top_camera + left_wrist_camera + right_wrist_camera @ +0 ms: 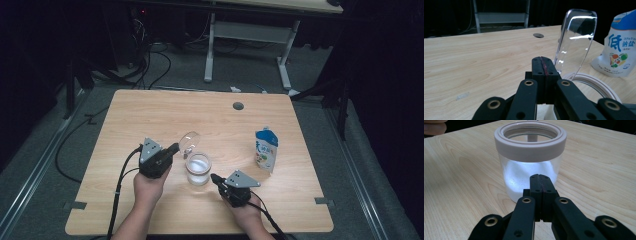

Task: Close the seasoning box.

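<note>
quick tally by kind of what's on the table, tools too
Clear jar with white powder: 1
Clear hinged lid, standing open: 1
Blue and white pouch: 1
Handheld tools, both shut: 2, left tool and right tool
Total: 5

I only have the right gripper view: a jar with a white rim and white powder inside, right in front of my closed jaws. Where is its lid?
Observer: The clear lid stands open at the far rim of the jar, tilted up and away from you.
Operator: What is my other hand doing?
Observer: The left gripper is shut, with its jaws pointing at the lid from the left. I can't tell whether they touch it.
Operator: Anything else nearby?
Observer: A blue-and-white pouch stands upright to the right of the jar, clearly apart from it.
</note>
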